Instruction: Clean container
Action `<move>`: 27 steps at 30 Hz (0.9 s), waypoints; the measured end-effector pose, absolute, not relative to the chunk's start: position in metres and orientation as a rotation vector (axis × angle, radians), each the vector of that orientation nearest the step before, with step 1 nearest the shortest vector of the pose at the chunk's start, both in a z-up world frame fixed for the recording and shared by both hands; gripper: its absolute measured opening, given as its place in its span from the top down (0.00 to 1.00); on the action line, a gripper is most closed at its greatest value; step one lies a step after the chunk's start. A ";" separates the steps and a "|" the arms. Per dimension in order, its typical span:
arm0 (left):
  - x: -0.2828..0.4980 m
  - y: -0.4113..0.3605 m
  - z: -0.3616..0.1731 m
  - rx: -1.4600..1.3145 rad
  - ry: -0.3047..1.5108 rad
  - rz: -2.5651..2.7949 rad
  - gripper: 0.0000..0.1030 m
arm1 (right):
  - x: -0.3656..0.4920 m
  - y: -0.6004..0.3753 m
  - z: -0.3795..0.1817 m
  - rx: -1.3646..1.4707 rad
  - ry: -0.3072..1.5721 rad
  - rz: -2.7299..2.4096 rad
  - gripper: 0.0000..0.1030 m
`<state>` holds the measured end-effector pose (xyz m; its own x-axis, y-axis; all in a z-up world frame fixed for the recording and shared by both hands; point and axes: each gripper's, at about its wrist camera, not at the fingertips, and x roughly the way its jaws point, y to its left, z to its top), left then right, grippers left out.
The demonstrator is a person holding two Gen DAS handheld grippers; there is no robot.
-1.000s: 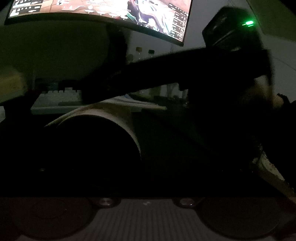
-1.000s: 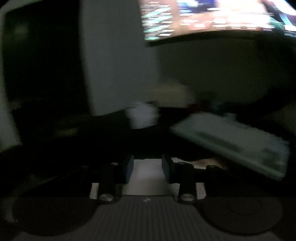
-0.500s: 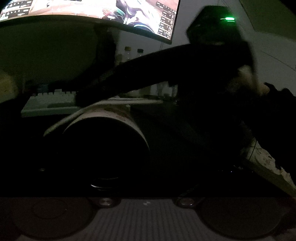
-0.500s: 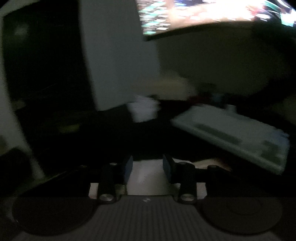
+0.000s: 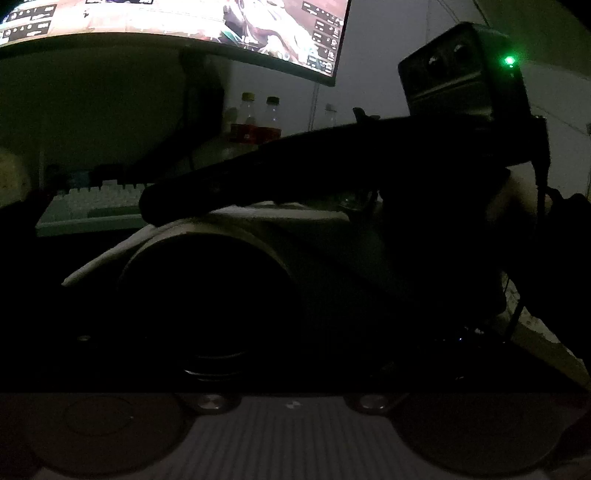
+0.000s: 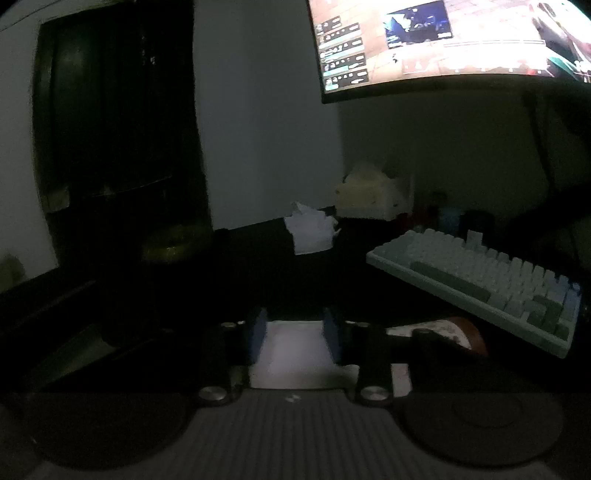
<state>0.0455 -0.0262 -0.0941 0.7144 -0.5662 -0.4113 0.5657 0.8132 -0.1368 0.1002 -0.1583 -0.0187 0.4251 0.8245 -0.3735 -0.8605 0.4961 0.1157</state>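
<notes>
Darkness covers most of the left wrist view. A round, pale-rimmed container (image 5: pixel 207 291) is seen close in front of the camera, its wide dark opening turned toward the lens. The left hand-held gripper (image 5: pixel 291 354) is lost in shadow below it, so whether it is open or closed on the container cannot be told. Across the container's upper rim a folded white paper towel (image 5: pixel 258 214) is laid, and the long black body of the right hand-held gripper (image 5: pixel 166 205) is stretched over it from the right, its tip resting on the towel at the rim. A black camera block with a green light (image 5: pixel 465 74) is mounted on that gripper. Behind, a pale keyboard (image 5: pixel 92 201), two small capped bottles (image 5: pixel 258 118) and a lit curved monitor (image 5: pixel 177 26) are visible.

In the right wrist view, the right hand-held gripper (image 6: pixel 295 334) is shown with its two blue-padded fingers (image 6: pixel 257 334) partly open and closed on the white paper towel (image 6: pixel 295 350), which fills the gap between them. Just to the right, part of the container's stained pale rim (image 6: pixel 436 328) is seen beneath the towel's edge. Farther off on the dark tabletop (image 6: pixel 258 273) a crumpled white tissue (image 6: pixel 312 229), a cream tissue box (image 6: pixel 369 195), the pale keyboard (image 6: pixel 480 273) and the lit monitor (image 6: pixel 443 40) are seen.
</notes>
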 end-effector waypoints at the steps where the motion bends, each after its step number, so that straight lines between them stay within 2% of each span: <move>1: 0.045 -0.026 -0.094 -0.001 0.455 -0.627 0.00 | 0.104 -0.159 -0.020 -0.099 0.407 1.040 0.74; 4: 0.044 -0.025 -0.094 0.003 0.453 -0.623 0.00 | 0.116 -0.163 -0.022 -0.094 0.406 0.979 0.83; 5: 0.043 -0.026 -0.094 0.005 0.452 -0.622 0.00 | 0.119 -0.163 -0.023 -0.084 0.412 0.960 0.89; 13: 0.045 -0.025 -0.093 0.001 0.451 -0.621 0.00 | 0.094 -0.159 -0.020 -0.046 0.410 1.072 0.89; 20: 0.048 -0.021 -0.092 -0.016 0.456 -0.624 0.00 | 0.120 -0.170 -0.027 -0.037 0.389 0.896 0.89; 27: 0.050 -0.020 -0.091 -0.037 0.459 -0.620 0.00 | 0.090 -0.153 -0.019 -0.060 0.402 1.073 0.84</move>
<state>0.0498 -0.0198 -0.0915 0.7166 -0.5686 -0.4040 0.5523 0.8163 -0.1692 0.0895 -0.1527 -0.0190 0.4120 0.8420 -0.3484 -0.8635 0.4828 0.1457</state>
